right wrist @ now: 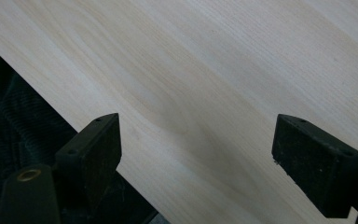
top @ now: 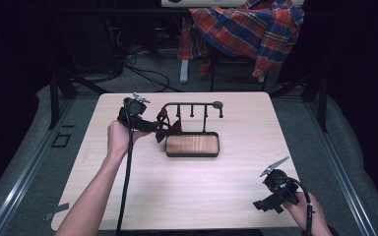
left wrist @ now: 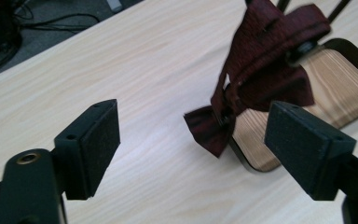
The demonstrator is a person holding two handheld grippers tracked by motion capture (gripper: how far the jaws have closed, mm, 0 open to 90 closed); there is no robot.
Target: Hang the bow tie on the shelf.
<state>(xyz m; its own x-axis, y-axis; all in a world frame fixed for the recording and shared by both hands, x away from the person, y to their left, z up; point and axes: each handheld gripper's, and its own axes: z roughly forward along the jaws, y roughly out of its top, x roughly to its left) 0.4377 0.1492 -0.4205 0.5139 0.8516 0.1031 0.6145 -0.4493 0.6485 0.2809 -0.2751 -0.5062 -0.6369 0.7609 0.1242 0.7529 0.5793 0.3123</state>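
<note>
Pale wood table [top: 187, 191], grey floor [top: 44, 123]

The table [top: 187, 191] was pale wood-grain, the bow tie [left wrist: 261, 70] dark maroon, the stand [top: 193, 145] black with a brown wooden base, and the draped shirt [top: 248, 24] red, blue and orange plaid

High view: dim overall, with a bluish cast. The desk [top: 187, 187] is the brightest area, evenly lit from above; surroundings fall to near black at both sides. Shadows on the desk are soft and short. No glare noted. Detail is soft and low in resolution.

Left gripper view: desk grain is fairly sharp; the near jaws and the dark red cloth [left wrist: 261, 74] are slightly blurred.

Right gripper view: even light, near jaws soft, dark lower left corner.
</note>
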